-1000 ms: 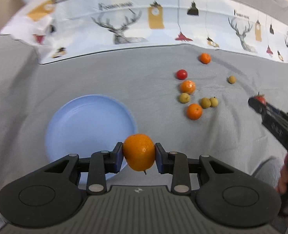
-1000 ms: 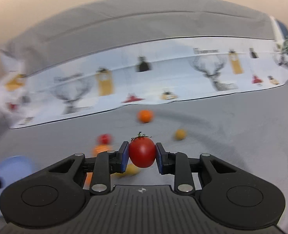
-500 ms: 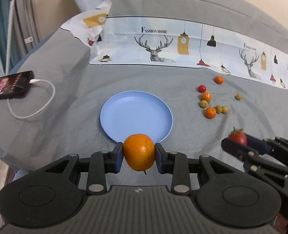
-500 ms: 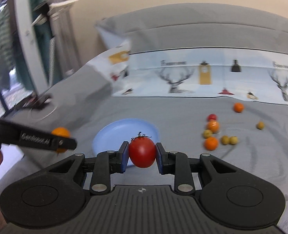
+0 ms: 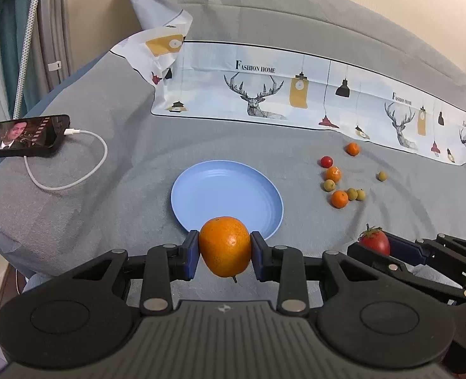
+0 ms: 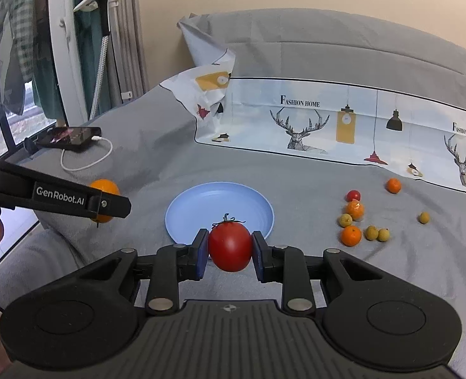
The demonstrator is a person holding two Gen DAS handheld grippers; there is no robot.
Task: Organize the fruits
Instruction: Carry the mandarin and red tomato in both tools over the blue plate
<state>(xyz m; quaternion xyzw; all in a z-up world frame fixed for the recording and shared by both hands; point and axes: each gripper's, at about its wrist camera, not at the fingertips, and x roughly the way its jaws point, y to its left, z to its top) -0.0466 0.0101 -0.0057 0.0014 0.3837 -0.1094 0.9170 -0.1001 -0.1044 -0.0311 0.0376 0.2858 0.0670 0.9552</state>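
My left gripper (image 5: 225,254) is shut on an orange (image 5: 225,246), held in the air at the near rim of the blue plate (image 5: 220,189). My right gripper (image 6: 230,251) is shut on a red tomato (image 6: 230,244) with a green stem, also at the near edge of the blue plate (image 6: 214,205). In the left wrist view the right gripper (image 5: 375,248) shows at lower right with the tomato (image 5: 375,241). In the right wrist view the left gripper (image 6: 105,203) reaches in from the left with the orange (image 6: 105,188). The plate holds nothing.
Several small oranges (image 5: 339,199), yellow-green fruits (image 5: 329,185) and a small tomato (image 5: 326,161) lie on the grey sheet right of the plate. A phone (image 5: 24,135) with a white cable (image 5: 75,170) lies at far left. A printed cloth (image 5: 296,101) runs along the back.
Both grippers have pulled back and up from the fruit cluster and swung left toward the plate, each keeping its fruit. The phone and bed edge have come into view.
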